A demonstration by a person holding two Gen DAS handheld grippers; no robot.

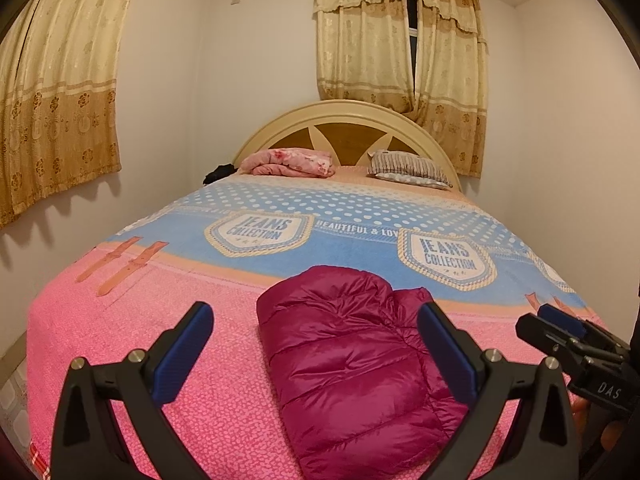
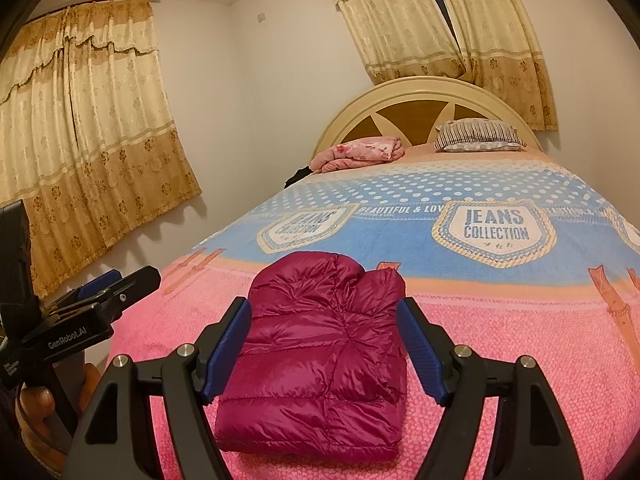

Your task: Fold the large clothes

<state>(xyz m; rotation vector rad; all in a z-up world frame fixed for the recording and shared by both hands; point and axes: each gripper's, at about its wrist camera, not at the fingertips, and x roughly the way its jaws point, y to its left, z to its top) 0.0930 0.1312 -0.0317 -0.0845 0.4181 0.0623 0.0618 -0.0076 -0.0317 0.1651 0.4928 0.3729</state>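
Puffer jacket (image 1: 352, 364): magenta, quilted, already a compact rectangular bundle on the pink end of the bedspread (image 1: 160, 344), lower centre of both frames. No sleeve or hem sticks out that I can see. Judgement: folding looks done or nearly so; at most a squaring-up or press-down is left. Puffy fill may spring the top layer open.

Left to right, left wrist view:
- curtain (image 1: 60, 92) upper left, second curtain top centre
- left gripper (image 1: 316, 344) low in frame, fingers spread wide, holding nothing; the bundle sits between and beyond them, no contact visible
- folded pink blanket (image 1: 292, 162) and striped pillow (image 1: 408, 168) by the headboard (image 1: 348, 114), mid frame, well apart from the jacket
- right gripper (image 1: 560, 322) at the right edge, seen side-on, clear of the cloth

Right wrist view: right gripper (image 2: 324, 344) also wide and empty, framing the jacket (image 2: 320, 356). Left gripper (image 2: 108, 280) at the left edge; spread unreadable from this angle.

Orientation: long axis runs from the frame bottom up toward the headboard. Rounded, bulkier end points away; the straight, flat edge faces the cameras. In the left view the bundle skews slightly right at the near end.
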